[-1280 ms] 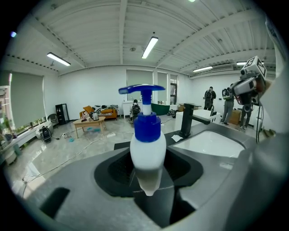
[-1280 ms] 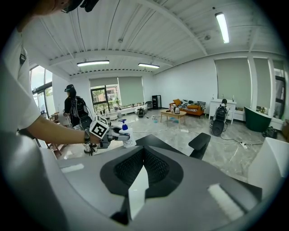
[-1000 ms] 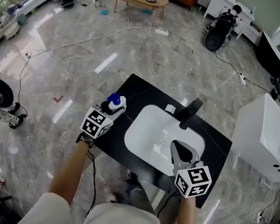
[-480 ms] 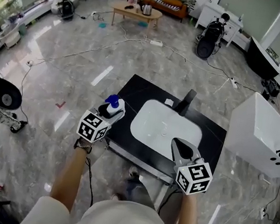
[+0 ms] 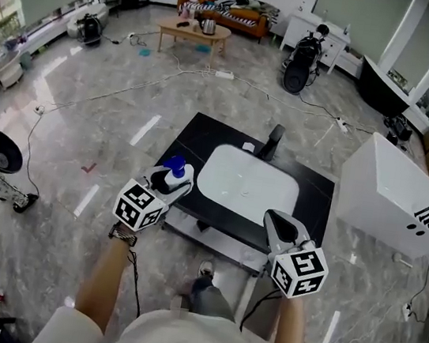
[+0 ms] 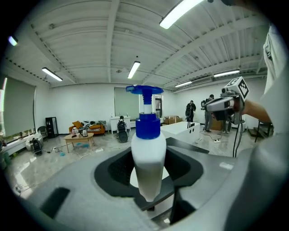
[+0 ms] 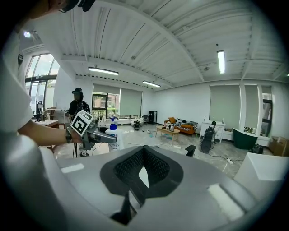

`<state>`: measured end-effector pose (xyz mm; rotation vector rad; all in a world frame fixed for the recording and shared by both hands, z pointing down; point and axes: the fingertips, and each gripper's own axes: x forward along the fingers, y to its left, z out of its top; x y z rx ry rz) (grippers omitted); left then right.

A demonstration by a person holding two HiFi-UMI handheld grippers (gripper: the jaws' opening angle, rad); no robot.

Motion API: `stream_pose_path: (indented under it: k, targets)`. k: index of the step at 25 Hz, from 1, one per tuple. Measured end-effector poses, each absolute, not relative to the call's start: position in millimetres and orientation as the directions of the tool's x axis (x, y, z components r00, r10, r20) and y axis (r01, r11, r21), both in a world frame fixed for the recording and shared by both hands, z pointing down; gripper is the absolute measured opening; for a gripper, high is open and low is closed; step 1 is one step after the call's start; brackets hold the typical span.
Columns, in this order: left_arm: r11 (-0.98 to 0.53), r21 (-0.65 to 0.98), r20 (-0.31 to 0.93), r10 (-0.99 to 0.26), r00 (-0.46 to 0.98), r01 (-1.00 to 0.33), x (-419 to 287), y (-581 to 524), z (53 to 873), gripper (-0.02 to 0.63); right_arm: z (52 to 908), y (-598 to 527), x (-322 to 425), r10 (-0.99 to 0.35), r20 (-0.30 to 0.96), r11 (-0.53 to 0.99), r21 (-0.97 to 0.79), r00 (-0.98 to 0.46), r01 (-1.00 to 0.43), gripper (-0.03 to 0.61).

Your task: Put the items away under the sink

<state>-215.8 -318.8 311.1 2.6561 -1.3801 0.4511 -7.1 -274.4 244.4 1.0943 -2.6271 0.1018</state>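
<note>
My left gripper (image 5: 171, 182) is shut on a white pump bottle (image 5: 179, 176) with a blue pump head, held upright in the air just off the left edge of the black counter (image 5: 316, 194). In the left gripper view the white pump bottle (image 6: 147, 158) stands between the jaws of the left gripper (image 6: 149, 189). My right gripper (image 5: 280, 226) is shut and holds nothing, hovering over the counter's front right part beside the white sink basin (image 5: 247, 185). A black faucet (image 5: 272, 142) stands behind the basin. In the right gripper view the jaws of the right gripper (image 7: 141, 177) meet with nothing between them.
A white box-like unit (image 5: 389, 205) stands to the right of the counter. Cables run across the grey marble floor (image 5: 85, 131). A low wooden table (image 5: 192, 32), a sofa and other equipment are at the far end of the room. My shoes (image 5: 202, 285) show below the counter's front edge.
Both grippers have drawn back toward the counter's front edge. The bottle, still gripped, has come off the counter's left side and now hangs beyond its edge.
</note>
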Motion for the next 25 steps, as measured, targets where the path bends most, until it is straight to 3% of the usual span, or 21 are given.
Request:
stream_pose_path:
  k: [11,25]
  targets:
    - [-0.61,-0.065,0.21,-0.782,0.587,-0.789,-171,-208,261,0.206,227,-199,19,-0.718,0.244,0.682,0.063,-0.652,-0.728,0.006]
    - [-0.62,-0.069,0.183,-0.778,0.601,-0.782,-83,-89,243,0.206,220,-92,78,-0.688,0.217,0.719,0.075,-0.692,-0.691,0.006]
